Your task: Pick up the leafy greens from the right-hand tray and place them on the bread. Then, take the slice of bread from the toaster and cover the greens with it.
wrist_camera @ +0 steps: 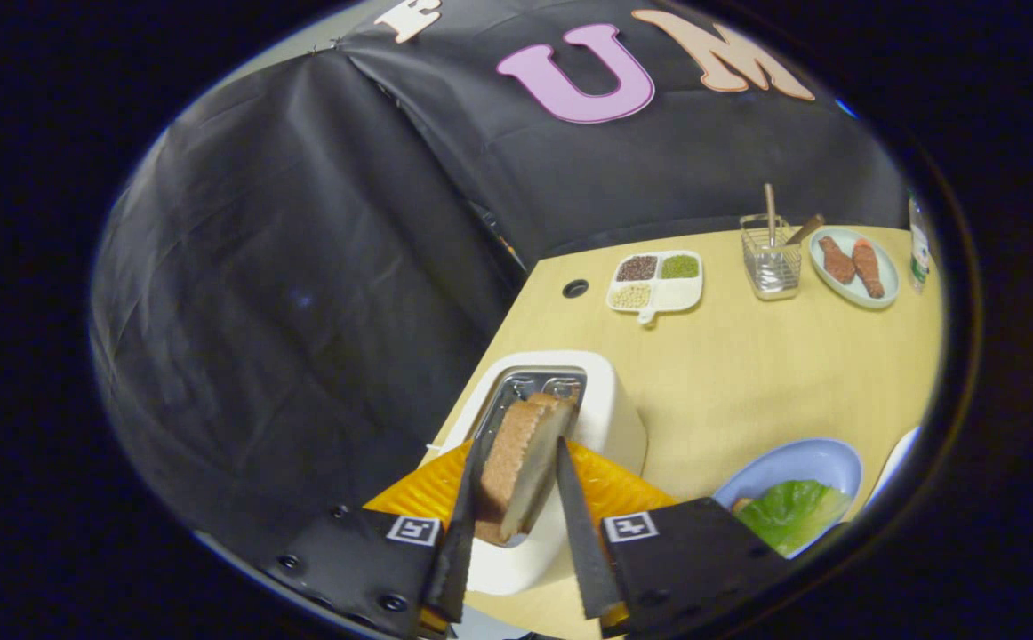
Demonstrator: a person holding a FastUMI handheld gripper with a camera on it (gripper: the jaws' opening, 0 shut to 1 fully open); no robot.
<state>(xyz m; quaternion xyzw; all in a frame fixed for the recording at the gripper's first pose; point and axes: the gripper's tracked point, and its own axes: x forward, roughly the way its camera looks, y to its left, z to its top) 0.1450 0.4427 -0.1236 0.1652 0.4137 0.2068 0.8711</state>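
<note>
My gripper (pixel 519 444) is shut on a slice of bread (pixel 516 471), which stands on edge between the two fingers, brown crust facing left. The slice hangs tilted just above the white toaster (pixel 612 418), whose metal slot (pixel 530 387) lies open right beyond it. An orange tray (pixel 616 491) lies beside the toaster. To the right of the fingers, a pale blue plate (pixel 805 455) holds the leafy greens (pixel 788 513), which lie spread flat; a brown edge of bread (pixel 741 505) peeks out beside them.
At the far end of the wooden table (pixel 748 373) stand a white divided dish of grains (pixel 656 280), a wire basket with utensils (pixel 770 260), a plate with two sausages (pixel 854 265) and a bottle (pixel 918 244). A white rim (pixel 894 458) shows beyond the blue plate.
</note>
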